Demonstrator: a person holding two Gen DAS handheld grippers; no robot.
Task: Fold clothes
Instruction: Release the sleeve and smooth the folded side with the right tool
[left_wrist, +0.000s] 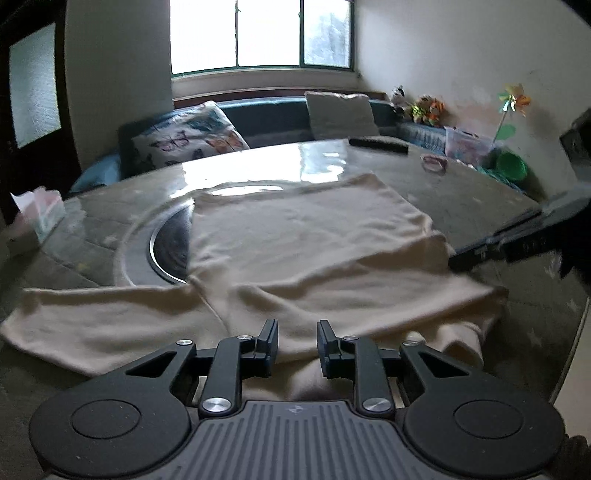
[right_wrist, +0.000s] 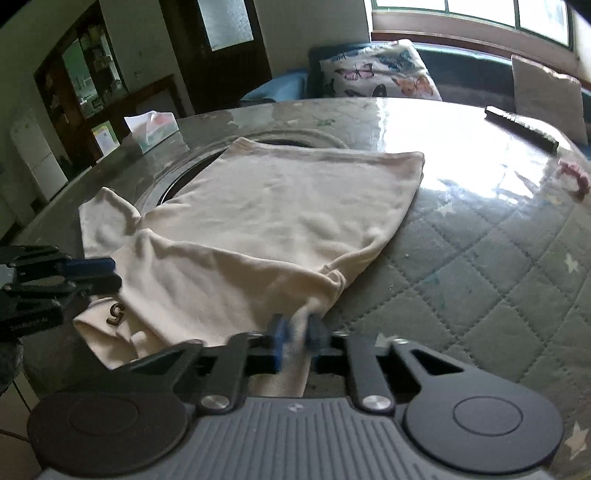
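A cream knit garment (left_wrist: 295, 229) lies spread across the quilted table (right_wrist: 480, 277), with one sleeve stretched out to the left (left_wrist: 92, 325). My left gripper (left_wrist: 297, 332) sits at the garment's near edge. Its jaws stand narrow, with cloth bunched up between them. From the right wrist view the left gripper (right_wrist: 94, 274) clamps the edge by the neck label. My right gripper (right_wrist: 295, 332) is shut on a thin fold at the garment's (right_wrist: 266, 206) near corner. In the left wrist view the right gripper's fingers (left_wrist: 480, 253) reach the garment's right edge.
A round metal inset (left_wrist: 170, 243) in the table lies partly under the garment. A tissue box (right_wrist: 151, 129) stands far left, and a dark remote (right_wrist: 521, 125) and a pink item (right_wrist: 572, 177) lie far right. Behind the table is a sofa with a butterfly cushion (left_wrist: 188, 136).
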